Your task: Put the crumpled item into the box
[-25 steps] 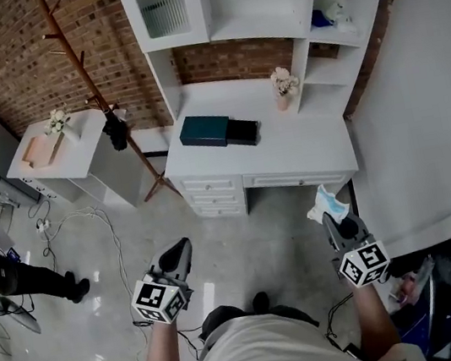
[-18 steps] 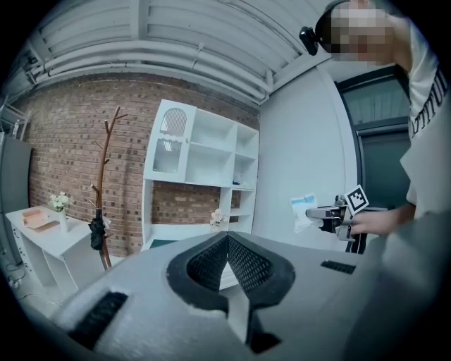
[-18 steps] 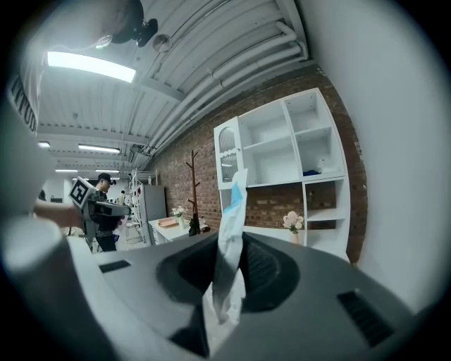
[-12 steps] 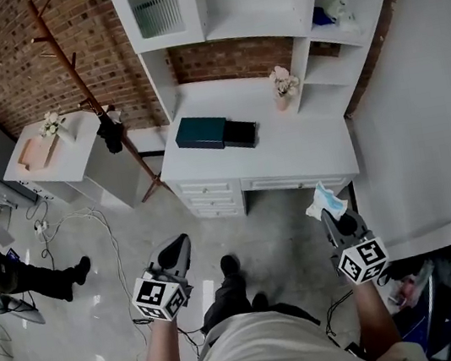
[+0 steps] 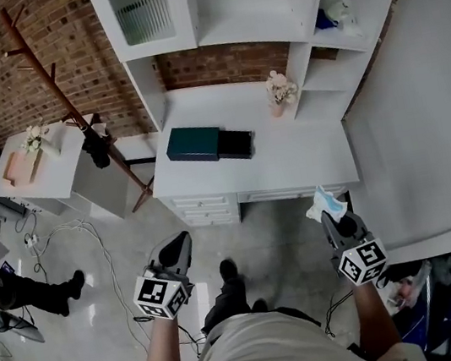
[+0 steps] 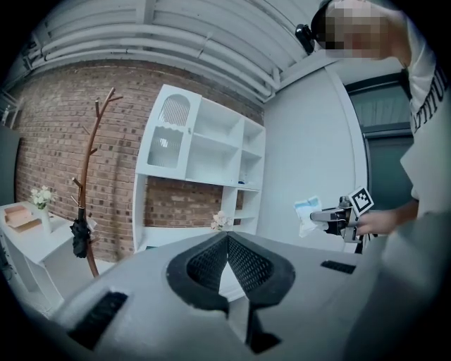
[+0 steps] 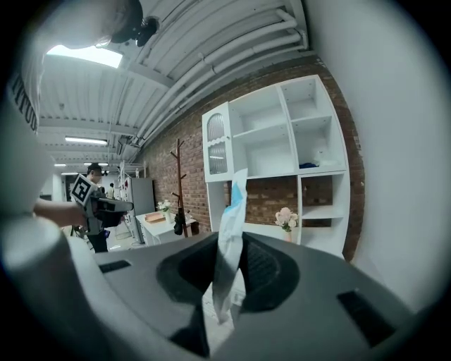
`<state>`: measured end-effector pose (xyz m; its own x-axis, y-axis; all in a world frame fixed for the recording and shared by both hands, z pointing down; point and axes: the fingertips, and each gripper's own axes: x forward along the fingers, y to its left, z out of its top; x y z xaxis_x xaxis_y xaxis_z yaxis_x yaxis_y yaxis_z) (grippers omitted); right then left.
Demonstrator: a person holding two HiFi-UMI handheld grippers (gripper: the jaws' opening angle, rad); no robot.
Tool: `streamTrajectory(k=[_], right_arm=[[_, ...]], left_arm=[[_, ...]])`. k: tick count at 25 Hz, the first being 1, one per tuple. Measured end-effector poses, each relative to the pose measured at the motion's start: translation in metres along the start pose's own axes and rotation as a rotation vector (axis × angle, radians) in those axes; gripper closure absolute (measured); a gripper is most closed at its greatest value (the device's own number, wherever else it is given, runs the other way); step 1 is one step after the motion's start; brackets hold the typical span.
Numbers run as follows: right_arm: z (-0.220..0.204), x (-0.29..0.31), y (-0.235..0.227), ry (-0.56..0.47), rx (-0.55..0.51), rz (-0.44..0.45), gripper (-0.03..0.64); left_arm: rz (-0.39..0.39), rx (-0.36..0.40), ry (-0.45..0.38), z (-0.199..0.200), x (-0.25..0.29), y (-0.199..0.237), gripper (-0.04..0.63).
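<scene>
Pinched edge-on in the right gripper: crumpled item, white with blue, poking up past the tips. Left gripper closed tip to tip, nothing inside. Both carried over bare floor, short of the desk's front edge. On the desk, near its left edge: dark teal box, black drawer pulled out rightward. Near back right corner, flower vase.
</scene>
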<state>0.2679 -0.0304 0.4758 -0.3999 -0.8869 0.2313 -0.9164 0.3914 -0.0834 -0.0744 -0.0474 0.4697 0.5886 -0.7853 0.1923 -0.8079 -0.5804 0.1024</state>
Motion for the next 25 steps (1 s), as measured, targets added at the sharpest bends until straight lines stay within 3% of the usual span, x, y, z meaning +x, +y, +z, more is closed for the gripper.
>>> streamTrajectory(k=[15,25], right_arm=[[0.019,0.130,0.002,0.076,0.016,-0.081,0.541],[0.040,0.186,0.008,0.082,-0.005,-0.105,0.541]], left_arm=[[-0.111,0.025,0.043,0.015,0.102,0.121,0.571],[-0.144,0.022,0.038,0.026,0.133,0.175,0.571]])
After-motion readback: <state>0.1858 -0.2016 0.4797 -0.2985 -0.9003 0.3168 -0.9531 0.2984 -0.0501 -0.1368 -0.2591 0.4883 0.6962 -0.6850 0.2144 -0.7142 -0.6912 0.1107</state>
